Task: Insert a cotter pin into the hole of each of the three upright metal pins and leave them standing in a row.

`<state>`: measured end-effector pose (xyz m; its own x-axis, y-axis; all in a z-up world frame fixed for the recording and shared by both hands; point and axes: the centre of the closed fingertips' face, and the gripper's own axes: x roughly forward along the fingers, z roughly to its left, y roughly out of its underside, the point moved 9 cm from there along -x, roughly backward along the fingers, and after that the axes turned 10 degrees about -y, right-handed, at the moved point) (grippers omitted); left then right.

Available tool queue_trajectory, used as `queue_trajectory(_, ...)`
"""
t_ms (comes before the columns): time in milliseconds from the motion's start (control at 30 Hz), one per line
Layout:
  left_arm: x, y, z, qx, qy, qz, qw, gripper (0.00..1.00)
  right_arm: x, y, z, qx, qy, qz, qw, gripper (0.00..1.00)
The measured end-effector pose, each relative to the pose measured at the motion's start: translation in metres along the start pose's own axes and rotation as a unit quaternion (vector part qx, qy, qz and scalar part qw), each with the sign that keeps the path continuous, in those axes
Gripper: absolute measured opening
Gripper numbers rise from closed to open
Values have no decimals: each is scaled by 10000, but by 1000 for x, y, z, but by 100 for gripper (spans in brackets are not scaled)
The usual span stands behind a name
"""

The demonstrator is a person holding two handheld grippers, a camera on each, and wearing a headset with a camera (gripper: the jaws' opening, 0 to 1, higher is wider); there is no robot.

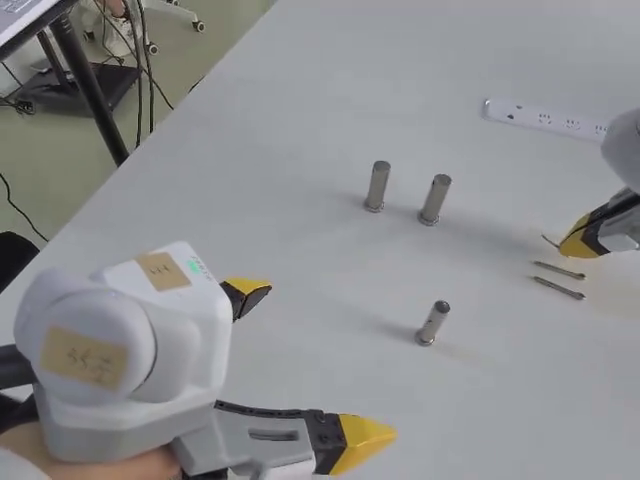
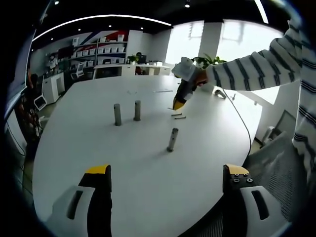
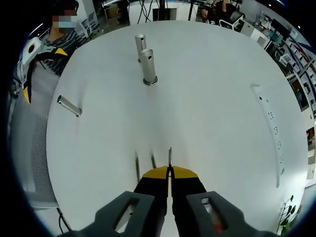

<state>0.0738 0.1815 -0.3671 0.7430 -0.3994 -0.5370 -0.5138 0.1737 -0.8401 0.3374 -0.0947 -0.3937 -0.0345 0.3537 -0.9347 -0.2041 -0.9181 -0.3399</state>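
the left hand-held gripper (image 1: 305, 365) is hovering over the near left part of the counter (image 1: 300, 130), close to its near edge. its jaws are spread wide and are holding nothing. the right hand-held gripper (image 3: 169, 172) is working at the right side, its jaws pressed together on a thin cotter pin (image 3: 170, 155). that pin is sticking out forward past the yellow tips, low over the surface. two loose cotter pins (image 1: 560, 271) are lying side by side on the counter just beside those tips.

three metal pins are standing on their bases. two of them (image 1: 435, 199) are forming a back pair, near each other but not touching. the third (image 1: 432, 323) is standing alone nearer the person, well apart from the pair.

a white power strip (image 1: 545, 118) is lying along the far right of the counter. the counter's left edge is running diagonally in the head view, with floor and cables beyond it. bare surface is lying open between the left hand-held gripper and the lone pin. more is lying open between that pin and the pair, and from the pins across to the left edge.
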Motion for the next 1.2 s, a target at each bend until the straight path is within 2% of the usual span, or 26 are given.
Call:
queue_trajectory(100,-1,-1,0,0,4,-31,10000,92,-6,-1,2,-72,107,-124,9998,0)
queue_trajectory(300,0,-4,0,29,67,-49,10000,92,-16,-1,17,-151,309,-512,9981,0)
queue_trajectory(367,1,-6,0,20,107,-62,9999,91,-17,2,14,-190,391,-617,9972,0)
queue_trajectory(467,4,-10,0,26,156,-104,9998,91,-22,3,21,-291,550,-669,9958,0)
queue_trajectory(500,5,-11,0,24,174,-114,9998,91,-24,3,24,-356,676,-680,9948,0)
queue_trajectory(633,11,-17,-3,-21,327,-173,9993,90,-31,6,34,-408,900,-816,9918,0)
queue_trajectory(800,18,-24,-6,126,449,-181,9987,89,-40,6,48,-426,1071,-1054,9877,0)
queue_trajectory(1100,31,-38,-15,150,727,-294,9968,82,-53,4,79,-488,1341,-1486,9785,0)
queue_trajectory(1167,34,-42,-17,173,786,-326,9962,81,-55,4,83,-546,1527,-1528,9749,0)
queue_trajectory(1200,36,-43,-19,190,829,-334,9958,80,-55,5,86,-590,1562,-1497,9745,0)
